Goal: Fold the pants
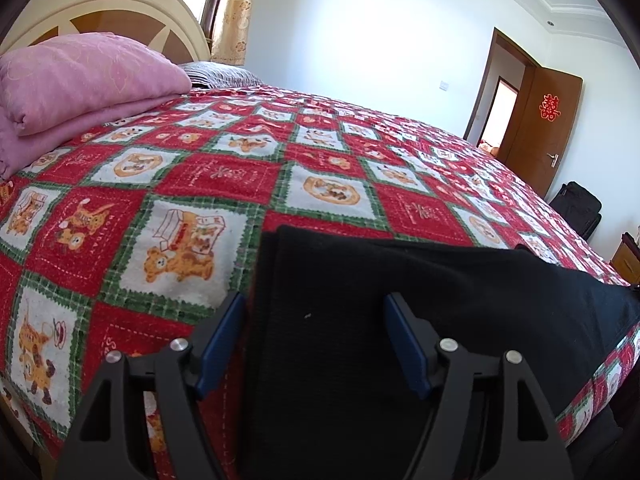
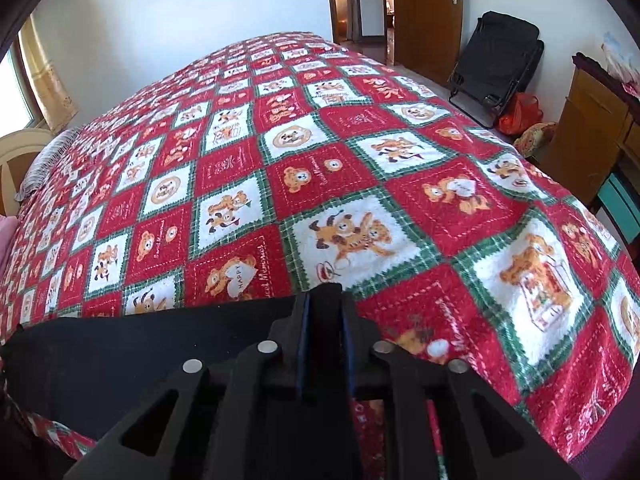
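The black pants (image 1: 400,300) lie folded in a flat band along the near edge of the bed, on a red, white and green bear-print blanket (image 1: 240,168). My left gripper (image 1: 314,304) is open, its blue-padded fingers astride the pants' left end, just above the cloth. In the right wrist view the pants (image 2: 140,344) stretch to the left. My right gripper (image 2: 326,296) is shut on the right end of the pants, with black cloth pinched between its blue pads.
A folded pink quilt (image 1: 80,80) lies at the head of the bed by the cream headboard (image 1: 116,4). A black folding chair (image 2: 496,64), a red bag (image 2: 520,114) and wooden furniture (image 2: 592,128) stand beyond the bed's right side. A brown door (image 1: 540,120) stands open.
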### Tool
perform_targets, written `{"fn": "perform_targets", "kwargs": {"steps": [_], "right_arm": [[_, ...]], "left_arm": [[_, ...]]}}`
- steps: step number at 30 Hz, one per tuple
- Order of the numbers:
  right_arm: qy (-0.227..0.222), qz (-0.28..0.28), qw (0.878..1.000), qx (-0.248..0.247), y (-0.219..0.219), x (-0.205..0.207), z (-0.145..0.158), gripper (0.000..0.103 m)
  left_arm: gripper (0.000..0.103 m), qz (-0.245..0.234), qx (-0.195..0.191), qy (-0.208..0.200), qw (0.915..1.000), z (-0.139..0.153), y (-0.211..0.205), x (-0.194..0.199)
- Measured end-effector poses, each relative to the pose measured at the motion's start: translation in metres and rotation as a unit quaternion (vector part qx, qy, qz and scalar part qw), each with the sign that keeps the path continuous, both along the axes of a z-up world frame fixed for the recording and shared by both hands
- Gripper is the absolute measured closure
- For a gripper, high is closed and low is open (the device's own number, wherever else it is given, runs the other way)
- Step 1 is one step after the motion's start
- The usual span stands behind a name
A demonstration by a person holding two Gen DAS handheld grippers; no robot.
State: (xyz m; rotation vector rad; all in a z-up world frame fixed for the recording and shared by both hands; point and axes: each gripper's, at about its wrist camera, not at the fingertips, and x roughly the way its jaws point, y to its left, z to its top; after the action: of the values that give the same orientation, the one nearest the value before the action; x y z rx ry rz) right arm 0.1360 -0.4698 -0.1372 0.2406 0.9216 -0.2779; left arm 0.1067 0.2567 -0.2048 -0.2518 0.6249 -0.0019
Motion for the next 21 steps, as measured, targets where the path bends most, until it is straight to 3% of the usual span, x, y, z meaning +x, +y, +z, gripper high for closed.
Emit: {"fn": "perform_targets", "kwargs": {"steps": [2, 8, 14, 16, 18, 21], "right_arm": [[-0.017, -0.025, 1.000, -0.007, -0.003, -0.015, 0.011, 0.053], [-0.062, -0.039, 0.997, 0.011, 0.019, -0.069, 0.035, 0.053], [-0.071, -0.065, 0.994, 0.059, 0.018, -0.096, 0.020, 0.053], [-0.067, -0.071, 0.993, 0.065, 0.013, -0.093, 0.012, 0.065], [-0.064, -0.073, 0.992, 0.082, 0.009, -0.091, 0.006, 0.088], [-0.068, -0.063, 0.992, 0.081, 0.015, -0.092, 0.009, 0.093]], "left_arm": [[0.029, 0.007, 0.006, 0.003, 1.0000, 0.004, -0.002, -0.002], [0.028, 0.003, 0.023, -0.037, 0.9990, 0.029, -0.014, -0.019], [0.027, 0.004, 0.029, -0.006, 0.9996, 0.011, -0.015, -0.018], [0.027, 0.014, 0.017, 0.006, 0.9997, 0.003, -0.008, -0.017], [0.027, 0.021, 0.017, 0.016, 0.9995, -0.004, -0.003, -0.018], [0.024, 0.016, 0.025, 0.011, 0.9995, -0.007, 0.000, -0.020]]}}
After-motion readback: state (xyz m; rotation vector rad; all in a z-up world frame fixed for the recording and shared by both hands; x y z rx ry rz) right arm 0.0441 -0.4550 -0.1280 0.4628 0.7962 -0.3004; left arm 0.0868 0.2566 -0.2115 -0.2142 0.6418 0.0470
